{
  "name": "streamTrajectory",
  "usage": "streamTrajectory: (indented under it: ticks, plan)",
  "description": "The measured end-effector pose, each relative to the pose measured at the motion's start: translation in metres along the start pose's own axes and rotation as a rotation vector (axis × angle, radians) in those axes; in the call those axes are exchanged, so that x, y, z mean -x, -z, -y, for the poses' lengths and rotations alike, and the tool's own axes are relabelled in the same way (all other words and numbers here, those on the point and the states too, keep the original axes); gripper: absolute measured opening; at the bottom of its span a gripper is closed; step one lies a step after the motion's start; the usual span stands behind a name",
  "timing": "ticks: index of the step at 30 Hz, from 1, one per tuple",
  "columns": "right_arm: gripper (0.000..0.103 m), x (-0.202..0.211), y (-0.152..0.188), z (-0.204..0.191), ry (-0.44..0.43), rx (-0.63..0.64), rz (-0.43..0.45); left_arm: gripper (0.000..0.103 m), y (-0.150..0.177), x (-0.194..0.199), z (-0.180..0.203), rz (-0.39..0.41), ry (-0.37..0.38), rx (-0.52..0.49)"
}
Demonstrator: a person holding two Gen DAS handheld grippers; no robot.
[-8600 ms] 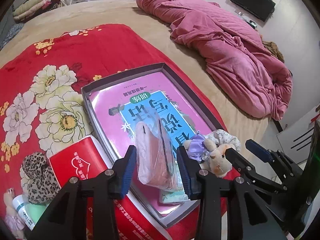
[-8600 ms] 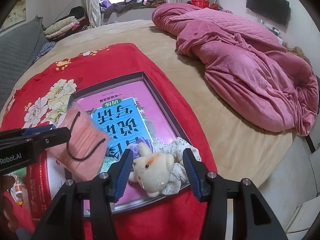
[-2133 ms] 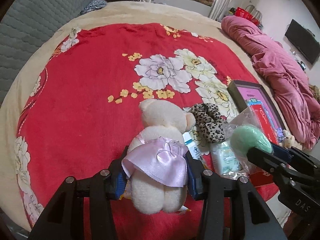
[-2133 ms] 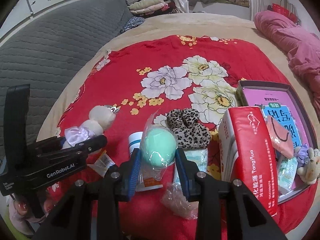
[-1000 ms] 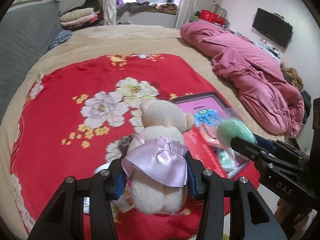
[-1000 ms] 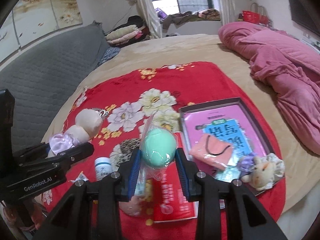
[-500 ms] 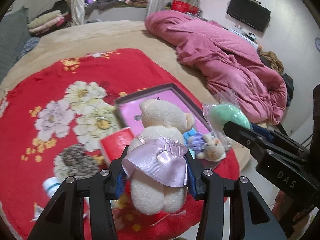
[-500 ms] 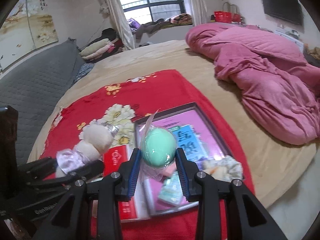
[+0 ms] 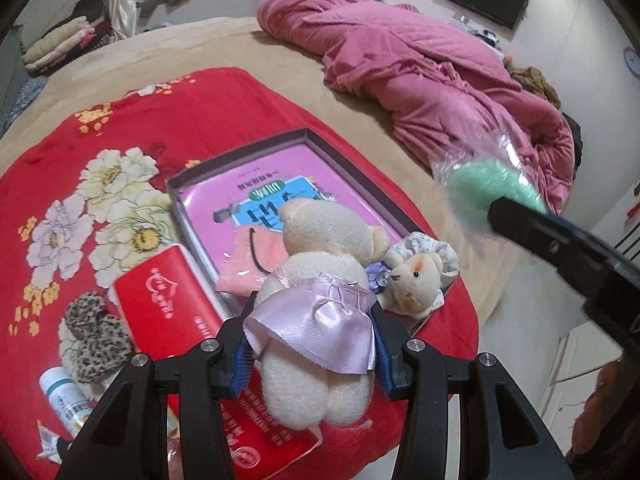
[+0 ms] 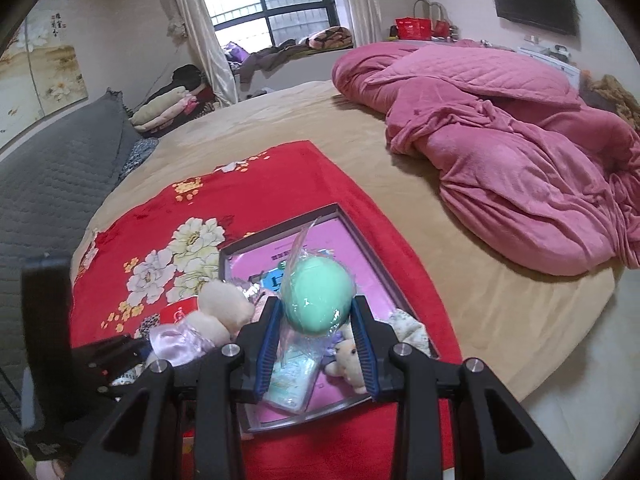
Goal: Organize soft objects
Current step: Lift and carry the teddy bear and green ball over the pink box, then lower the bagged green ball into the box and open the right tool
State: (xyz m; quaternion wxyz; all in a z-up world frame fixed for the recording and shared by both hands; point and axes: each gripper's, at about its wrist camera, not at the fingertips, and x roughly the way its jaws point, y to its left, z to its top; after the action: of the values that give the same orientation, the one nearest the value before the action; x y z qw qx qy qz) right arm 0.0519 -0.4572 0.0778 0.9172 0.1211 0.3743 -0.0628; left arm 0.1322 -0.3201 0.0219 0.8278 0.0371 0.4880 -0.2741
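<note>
1. Your left hand-held gripper (image 9: 310, 354) is clamped on the cream teddy bear (image 9: 320, 304) in a lilac satin skirt; the blue pads press its waist from both sides, and the bear hangs above the near edge of the red floral blanket (image 9: 120, 120).
2. Your right hand-held gripper (image 10: 316, 330) is closed partway around a mint-green soft ball (image 10: 318, 296) wrapped in clear plastic, with both pads against the ball's sides.
3. In the left wrist view that ball shows blurred at the right, out over the beige bed (image 9: 248, 48) past the blanket's edge.
4. The shallow grey-rimmed box (image 9: 340, 160) lies on the blanket below both grippers. It holds a pink book, a pink face mask (image 9: 250, 262) and a small plush animal (image 9: 416, 280) at its near corner.
5. A red tissue pack (image 9: 168, 312) lies just beside the box's left wall; a leopard-print scrunchie (image 9: 94, 336) and a white bottle (image 9: 66, 400) sit further left.
6. A rumpled pink quilt (image 10: 520, 152) lies well apart on the bed's far side.
</note>
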Motion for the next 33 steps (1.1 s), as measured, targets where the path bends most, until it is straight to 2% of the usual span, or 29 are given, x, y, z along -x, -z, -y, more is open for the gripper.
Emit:
streamTrajectory:
  ticks: [9,18,26,29,33]
  plan:
    - [0.036,-0.01,-0.003,0.009,0.016,-0.004,-0.011,0.05,0.002,-0.043,0.011,-0.088,-0.012,-0.014]
    - [0.036,-0.029,-0.008,0.011,0.028,0.002,-0.036,0.05,0.004,-0.061,0.005,-0.13,-0.015,0.007]
    - [0.036,-0.061,-0.005,0.009,0.036,0.023,-0.105,0.05,0.006,-0.069,-0.001,-0.148,-0.018,0.027]
    - [0.036,-0.078,-0.003,0.007,0.052,0.036,-0.16,0.05,0.008,-0.071,0.0,-0.152,-0.022,0.014]
    - [0.036,-0.091,0.001,0.006,0.067,0.043,-0.181,0.05,0.009,-0.07,0.002,-0.155,-0.019,0.009]
